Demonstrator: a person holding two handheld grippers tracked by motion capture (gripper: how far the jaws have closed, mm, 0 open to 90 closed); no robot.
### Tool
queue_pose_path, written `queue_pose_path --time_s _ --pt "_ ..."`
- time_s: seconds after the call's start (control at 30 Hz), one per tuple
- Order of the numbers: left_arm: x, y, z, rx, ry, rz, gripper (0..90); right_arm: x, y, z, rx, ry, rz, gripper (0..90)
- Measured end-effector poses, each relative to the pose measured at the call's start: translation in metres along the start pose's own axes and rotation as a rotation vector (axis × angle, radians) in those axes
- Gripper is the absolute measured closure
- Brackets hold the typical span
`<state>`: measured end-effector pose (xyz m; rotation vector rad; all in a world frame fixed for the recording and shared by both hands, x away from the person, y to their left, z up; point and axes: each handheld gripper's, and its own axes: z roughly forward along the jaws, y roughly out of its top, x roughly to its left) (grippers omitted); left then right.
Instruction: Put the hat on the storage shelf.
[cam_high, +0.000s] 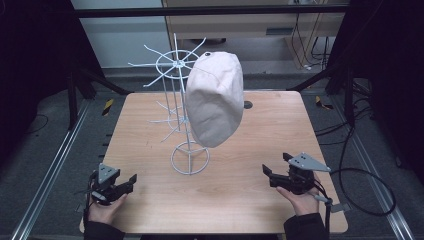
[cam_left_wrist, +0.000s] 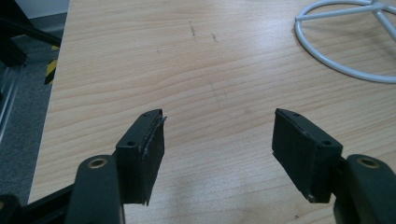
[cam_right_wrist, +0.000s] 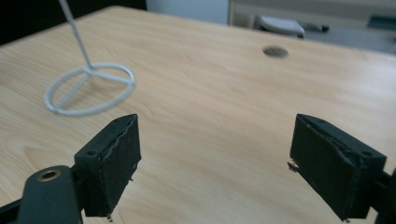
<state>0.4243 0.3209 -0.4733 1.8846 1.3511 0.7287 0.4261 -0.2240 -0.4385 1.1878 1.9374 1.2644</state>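
The soft, light pale pink fabric cap hangs at 12 o'clock on the white wire stand. Left gripper and right gripper both gape wide, empty. I would pinch its lower edge; the stand may tip.

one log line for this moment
left gripper open, idle | right gripper open, idle | pale pink fabric cap hanging on white wire rack

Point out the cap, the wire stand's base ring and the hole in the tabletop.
cap (cam_high: 215, 100), high view, middle of its pale crown.
wire stand's base ring (cam_right_wrist: 125, 88), right gripper view, right side of the white ring.
hole in the tabletop (cam_right_wrist: 275, 51), right gripper view, centre of the dark opening.
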Motion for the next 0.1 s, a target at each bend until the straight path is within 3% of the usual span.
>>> queue_pose_path --time_s 0.1 --pt "0.0 -0.0003 0.0003 0.0 -0.003 0.002 32.9 -0.0066 -0.0101 0.002 0.039 -0.031 0.013 16.5"
